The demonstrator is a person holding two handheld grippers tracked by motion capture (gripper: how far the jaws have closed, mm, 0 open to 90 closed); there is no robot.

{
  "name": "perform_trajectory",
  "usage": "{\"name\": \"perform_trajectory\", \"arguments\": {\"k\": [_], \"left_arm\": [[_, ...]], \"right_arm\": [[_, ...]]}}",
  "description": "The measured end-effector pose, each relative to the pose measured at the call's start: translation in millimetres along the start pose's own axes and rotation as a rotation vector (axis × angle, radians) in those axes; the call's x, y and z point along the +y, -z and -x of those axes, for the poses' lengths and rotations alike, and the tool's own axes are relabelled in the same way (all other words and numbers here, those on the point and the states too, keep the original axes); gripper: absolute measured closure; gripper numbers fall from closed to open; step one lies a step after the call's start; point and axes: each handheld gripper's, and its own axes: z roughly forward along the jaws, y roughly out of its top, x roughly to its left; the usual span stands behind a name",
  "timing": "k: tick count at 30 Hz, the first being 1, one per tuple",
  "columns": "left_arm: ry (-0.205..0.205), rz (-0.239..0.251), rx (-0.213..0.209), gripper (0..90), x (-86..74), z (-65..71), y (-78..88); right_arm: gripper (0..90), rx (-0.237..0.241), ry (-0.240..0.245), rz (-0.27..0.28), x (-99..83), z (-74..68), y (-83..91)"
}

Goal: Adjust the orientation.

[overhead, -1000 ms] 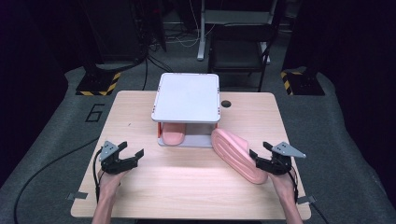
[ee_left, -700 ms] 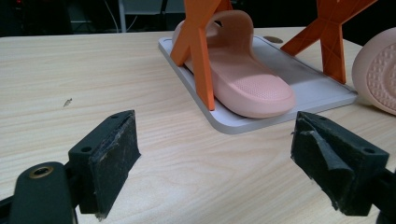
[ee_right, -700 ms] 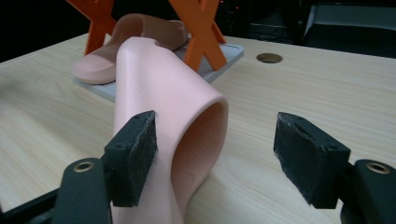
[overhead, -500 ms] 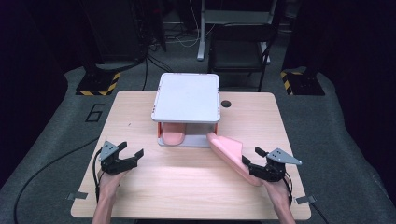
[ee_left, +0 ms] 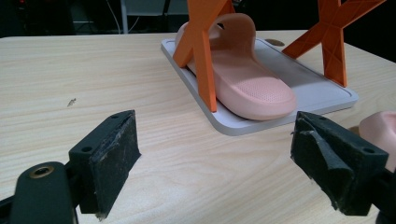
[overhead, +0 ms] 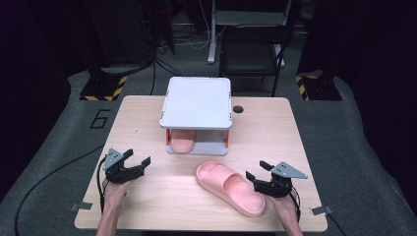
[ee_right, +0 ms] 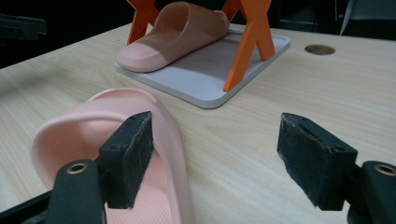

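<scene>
The right gripper (overhead: 259, 173) has its jaws spread wide and grips nothing. In the right gripper view the heel end of the loose pink slipper (ee_right: 140, 140) lies partly between the jaws: one jaw sits over the slipper's footbed, just inside its raised rim, the other stands well clear over bare wood. Whether the nearer pad touches the rim I cannot tell; nothing is pinched. These jaws have just been opening, with the slipper's edge between them.

The left gripper (overhead: 135, 162) also has its jaws wide apart, with only bare worktop (overhead: 147, 196) between them; it holds and touches nothing.

The loose slipper lies flat on the worktop, sole down, slanting from in front of the rack toward the right hand (overhead: 282, 206). The second slipper (overhead: 183, 142) sits on the lower tray of the small white rack (overhead: 196, 101), between its orange legs.

Compared with the earlier frames, the loose slipper has come away from the rack's front edge toward the middle of the worktop's near half, and the right gripper has shifted with it. The left gripper and the rack are where they were.
</scene>
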Motion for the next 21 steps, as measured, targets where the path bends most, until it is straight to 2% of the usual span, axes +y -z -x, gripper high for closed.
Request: {"name": "perform_trajectory", "arguments": {"k": [4, 6, 10, 12, 17, 21], "left_arm": [[0.000, -0.003, -0.001, 15.0, 0.0, 0.1, 0.5], [0.000, 0.005, 0.003, 15.0, -0.5, 0.0, 0.3], [-0.002, 0.002, 0.003, 15.0, -1.9, -0.2, 2.2], [0.001, 0.011, 0.003, 15.0, -3.0, -0.2, 1.7], [0.006, 0.006, -0.004, 15.0, -3.2, -1.4, 2.3], [0.010, 0.005, -0.005, 15.0, -3.8, -1.0, 1.2]], "right_arm": [[26.8, -0.026, 0.060, 0.019, 3.0, 9.4, 1.4], [26.7, -0.061, 0.080, 0.023, 2.6, 15.2, 3.1], [26.6, -0.098, 0.072, 0.037, -2.7, 24.6, 9.4], [26.4, -0.101, 0.052, 0.049, -4.5, 27.1, 11.0], [26.2, -0.095, 0.086, 0.046, -4.1, 31.6, 12.7], [26.2, -0.088, 0.072, 0.046, -4.2, 36.4, 17.5]]}}
